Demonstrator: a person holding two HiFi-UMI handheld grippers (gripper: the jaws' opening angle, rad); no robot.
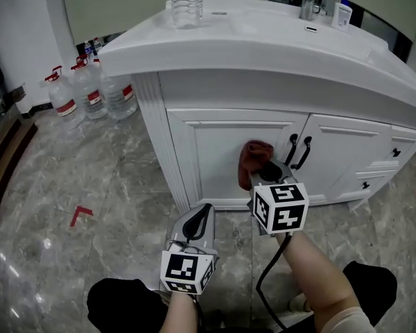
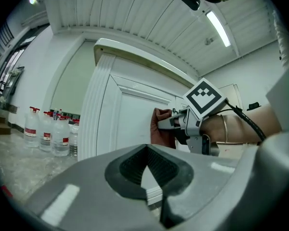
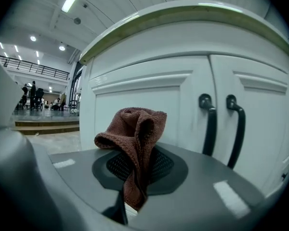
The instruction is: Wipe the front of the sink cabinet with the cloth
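- The right hand-held gripper [image 1: 267, 172] sits right of centre in the head view. Its jaws are clamped on a reddish-brown terry cloth [image 1: 253, 159].
- In the right gripper view the cloth [image 3: 135, 129] rises in a bunched fold from between the closed jaws, with a short tail hanging below them.
- The cloth lies against the left door of the white panelled sink cabinet [image 1: 222, 151], near that door's right edge. It is just left of the two black curved door handles [image 1: 299, 151].
- The left hand-held gripper [image 1: 202, 214] is in the lower centre of the head view, below and left of the right one and apart from the cabinet. Its jaws are together with nothing between them.
- In the left gripper view, the white cabinet front shows through the small notch between the dark pads [image 2: 130, 167]. The right hand-held gripper shows beyond them, with the cloth at the door.
- A clear plastic water bottle [image 1: 186, 2] stands on the cabinet's white desk [image 1: 263, 37], at the top of the frame.
- A metal tap [image 1: 308, 2] and a white pump bottle [image 1: 342, 11] stand at the upper right.
- Several large clear water jugs with red caps [image 1: 90, 92] stand on the grey marble floor [image 1: 90, 186], at the left of the frame beside the cabinet.
- A red tape corner mark [image 1: 80, 214] lies on the floor at lower left.
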